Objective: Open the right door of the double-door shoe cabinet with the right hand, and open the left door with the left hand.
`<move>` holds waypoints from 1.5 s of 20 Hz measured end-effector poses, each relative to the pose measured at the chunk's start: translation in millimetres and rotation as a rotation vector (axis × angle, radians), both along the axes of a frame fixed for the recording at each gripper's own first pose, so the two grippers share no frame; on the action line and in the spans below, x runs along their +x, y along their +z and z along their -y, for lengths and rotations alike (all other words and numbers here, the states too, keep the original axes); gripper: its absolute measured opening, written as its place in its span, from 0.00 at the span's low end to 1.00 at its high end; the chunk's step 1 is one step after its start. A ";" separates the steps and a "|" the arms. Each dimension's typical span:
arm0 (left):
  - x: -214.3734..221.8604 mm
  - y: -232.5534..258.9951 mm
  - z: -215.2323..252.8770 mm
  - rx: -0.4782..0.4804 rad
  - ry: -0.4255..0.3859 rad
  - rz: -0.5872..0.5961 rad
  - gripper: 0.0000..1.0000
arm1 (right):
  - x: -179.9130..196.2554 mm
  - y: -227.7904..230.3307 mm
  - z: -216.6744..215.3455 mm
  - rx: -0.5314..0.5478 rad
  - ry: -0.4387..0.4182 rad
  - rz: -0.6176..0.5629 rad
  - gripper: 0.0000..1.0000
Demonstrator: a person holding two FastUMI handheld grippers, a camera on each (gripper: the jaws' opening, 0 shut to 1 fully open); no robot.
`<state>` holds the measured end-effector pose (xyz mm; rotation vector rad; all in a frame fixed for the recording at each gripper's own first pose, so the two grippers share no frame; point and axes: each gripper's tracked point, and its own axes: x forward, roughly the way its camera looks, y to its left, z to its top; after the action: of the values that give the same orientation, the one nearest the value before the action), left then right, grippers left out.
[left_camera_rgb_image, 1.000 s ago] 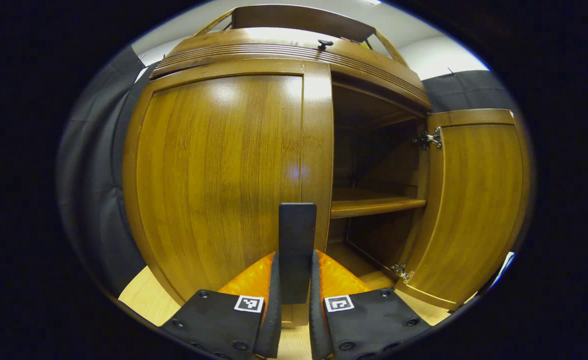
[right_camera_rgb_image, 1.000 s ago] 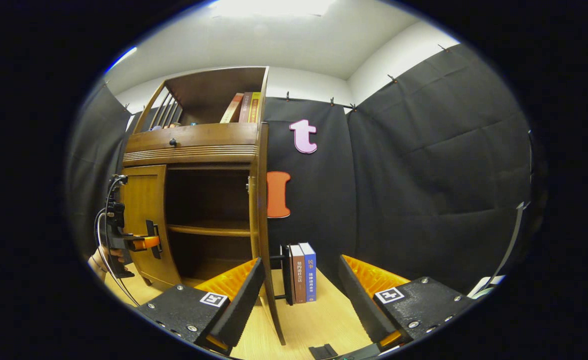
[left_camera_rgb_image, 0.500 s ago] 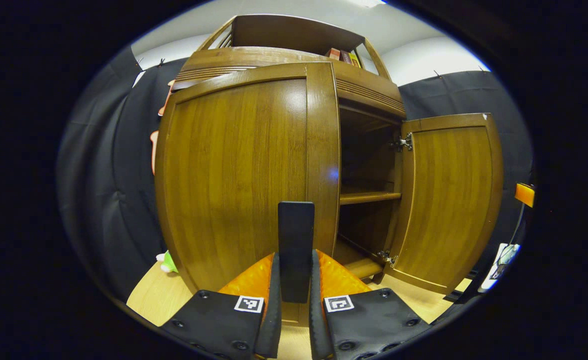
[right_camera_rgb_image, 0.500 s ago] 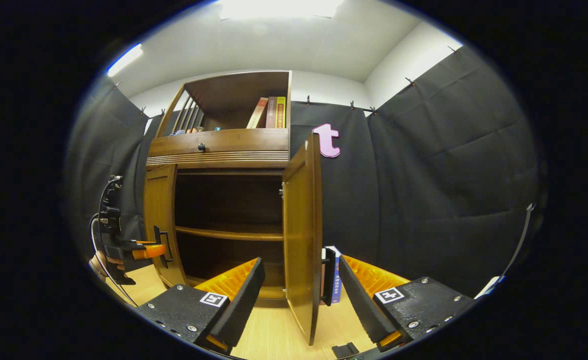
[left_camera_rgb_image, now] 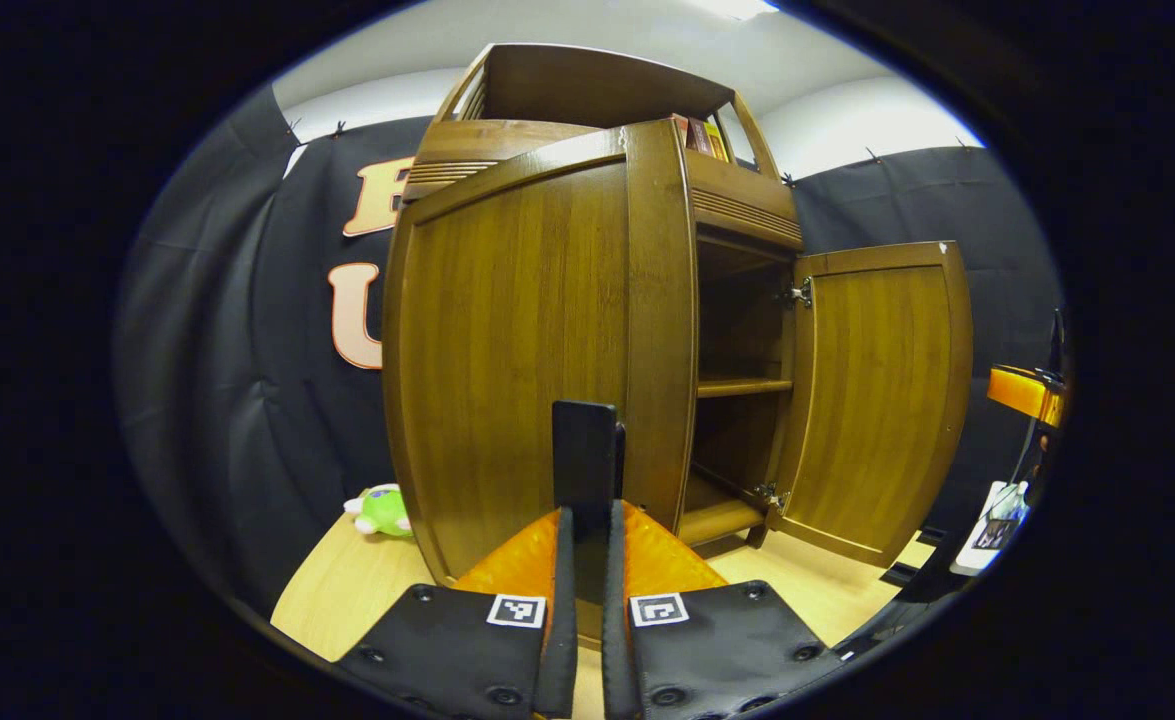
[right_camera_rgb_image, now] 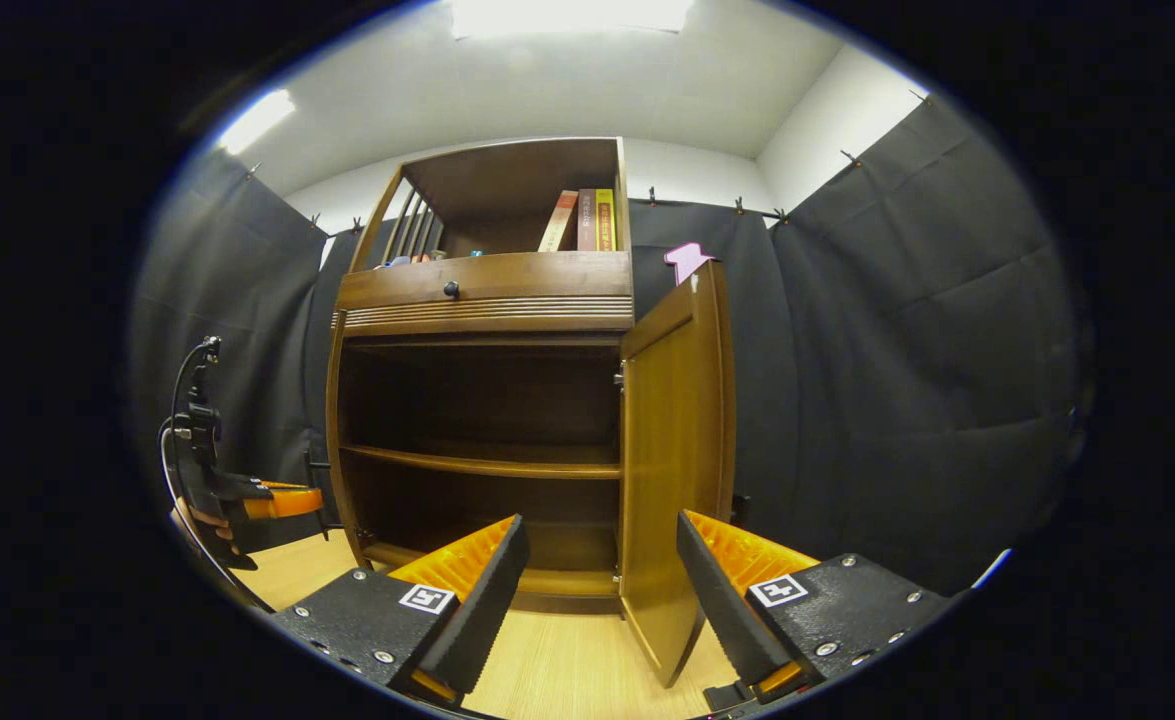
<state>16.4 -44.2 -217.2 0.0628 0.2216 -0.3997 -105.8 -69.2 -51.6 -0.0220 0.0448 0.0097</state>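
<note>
The cabinet (right_camera_rgb_image: 487, 290) is brown wood with a straight grain and a satin varnish that catches soft glare on the left door (left_camera_rgb_image: 517, 340). The right door (left_camera_rgb_image: 882, 390) has the same finish and hangs on small bright-metal hinges (left_camera_rgb_image: 800, 294). The floor (right_camera_rgb_image: 557, 670) is pale matt wood-look board. Each hand-held gripper (right_camera_rgb_image: 597, 590) has matt black finger pads (right_camera_rgb_image: 482, 600), ribbed on the inner face, on glossy orange faceted plastic. The toy (left_camera_rgb_image: 383, 508) looks like green plush.

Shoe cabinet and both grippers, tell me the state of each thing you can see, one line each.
left door: swung open, held by its handle
right door: open, free
door handle: clamped
left gripper: shut on the handle
right gripper: open, holding nothing
drawer: closed
</note>
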 end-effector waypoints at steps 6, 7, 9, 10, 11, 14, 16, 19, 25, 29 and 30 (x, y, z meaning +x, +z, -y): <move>-15.1 6.4 -32.7 -0.021 0.021 -0.010 0.17 | 3.7 -5.2 -24.7 -0.005 0.047 -0.006 0.81; -17.4 7.5 -38.5 -0.020 0.029 -0.006 0.17 | 4.0 -5.1 -28.1 -0.004 0.053 -0.006 0.81; -22.4 9.1 -50.9 -0.008 0.049 0.000 0.16 | 5.7 -6.4 -33.4 -0.004 0.061 -0.007 0.92; -24.4 9.6 -57.3 -0.006 0.062 0.002 0.16 | 5.5 -6.4 -36.8 -0.002 0.067 -0.009 0.92; -26.0 9.2 -62.5 -0.003 0.072 0.000 0.16 | 6.1 -7.5 -39.4 -0.001 0.073 -0.011 0.81; -29.7 7.2 -80.7 -0.002 0.102 0.000 0.16 | 7.4 -9.9 -48.1 -0.001 0.088 -0.019 0.92; -28.8 5.9 -92.4 -0.001 0.125 0.003 0.16 | 7.4 -8.8 -51.9 -0.005 0.093 -0.019 0.92; -31.7 7.6 -96.0 0.009 0.139 0.015 0.11 | 7.4 -7.0 -60.0 -0.001 0.102 -0.014 0.92; -35.0 6.6 -103.0 0.020 0.170 0.022 0.11 | 10.1 -7.2 -76.5 0.005 0.133 -0.018 0.92; -36.2 7.8 -103.5 0.007 0.186 0.026 0.11 | 12.9 -11.4 -83.2 0.007 0.149 -0.034 0.92; -35.9 7.8 -104.3 0.007 0.192 0.027 0.11 | 12.5 -12.2 -84.3 0.010 0.153 -0.036 0.92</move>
<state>-19.5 60.2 -209.4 0.0529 0.2005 -0.2068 -93.3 15.1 -63.8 -0.0156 0.0792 0.1628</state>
